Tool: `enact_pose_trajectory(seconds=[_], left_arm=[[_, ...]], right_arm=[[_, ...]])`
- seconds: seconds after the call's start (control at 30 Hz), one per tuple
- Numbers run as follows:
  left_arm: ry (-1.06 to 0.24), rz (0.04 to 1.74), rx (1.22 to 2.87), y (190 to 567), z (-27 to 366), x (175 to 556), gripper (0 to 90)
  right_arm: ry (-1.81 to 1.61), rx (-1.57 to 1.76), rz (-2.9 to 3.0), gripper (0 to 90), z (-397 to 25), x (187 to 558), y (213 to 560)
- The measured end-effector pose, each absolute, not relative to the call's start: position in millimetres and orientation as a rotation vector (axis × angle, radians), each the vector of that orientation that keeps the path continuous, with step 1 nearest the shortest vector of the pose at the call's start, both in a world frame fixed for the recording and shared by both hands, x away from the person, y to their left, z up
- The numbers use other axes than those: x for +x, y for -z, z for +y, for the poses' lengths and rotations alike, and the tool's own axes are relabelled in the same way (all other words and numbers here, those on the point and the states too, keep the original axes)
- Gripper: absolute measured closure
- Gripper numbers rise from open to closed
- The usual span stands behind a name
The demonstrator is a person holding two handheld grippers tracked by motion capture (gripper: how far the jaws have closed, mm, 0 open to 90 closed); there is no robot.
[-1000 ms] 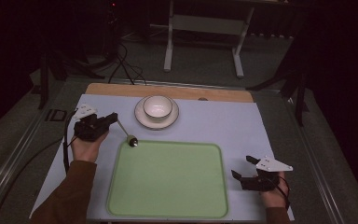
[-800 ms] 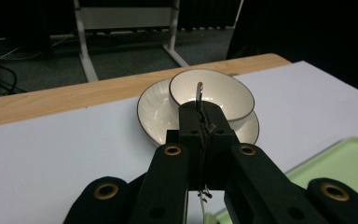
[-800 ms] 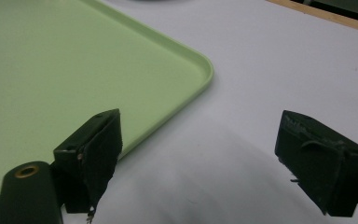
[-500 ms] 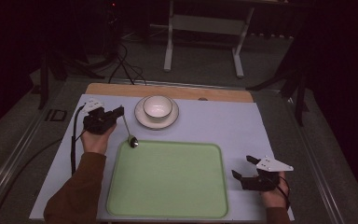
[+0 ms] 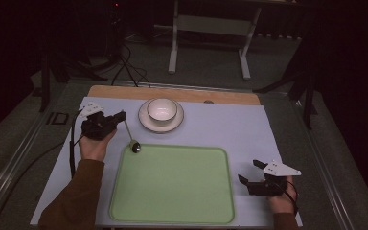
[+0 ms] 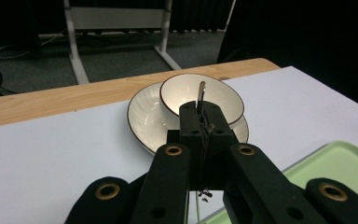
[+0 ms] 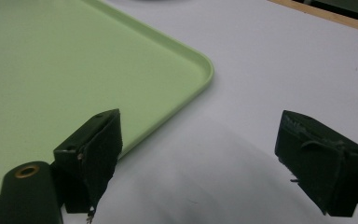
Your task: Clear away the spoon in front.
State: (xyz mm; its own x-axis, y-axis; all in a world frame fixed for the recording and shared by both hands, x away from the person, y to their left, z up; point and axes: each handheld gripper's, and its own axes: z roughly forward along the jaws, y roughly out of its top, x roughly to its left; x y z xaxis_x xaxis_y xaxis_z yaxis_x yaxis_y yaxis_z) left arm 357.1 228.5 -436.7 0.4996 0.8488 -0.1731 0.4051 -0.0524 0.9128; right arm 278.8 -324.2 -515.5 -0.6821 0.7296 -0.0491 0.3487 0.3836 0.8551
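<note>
Left tool (image 6: 200, 122) hides spoon (image 5: 130, 134) handle; bowl-end blurred.

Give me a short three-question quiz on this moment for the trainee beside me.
1. True or false: the left tool is shut on the spoon.
2. What does the bowl stand on? A) the green tray B) a plate C) the bare table
3. The right tool, jaws apart, rests to the ____ of the green tray.

Key: 1 true; 2 B, the plate; 3 right.
</note>
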Motion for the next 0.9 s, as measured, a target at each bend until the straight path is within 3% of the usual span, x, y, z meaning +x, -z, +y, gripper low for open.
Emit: enact_pose_trajectory(seconds=[0.9], left_arm=[[-0.449, 1.066, 1.740, 430.8, 236.1, 330.2, 89.1]], right_arm=[[-1.222, 0.931, 2.232, 14.6, -323.7, 279.0, 515.9]])
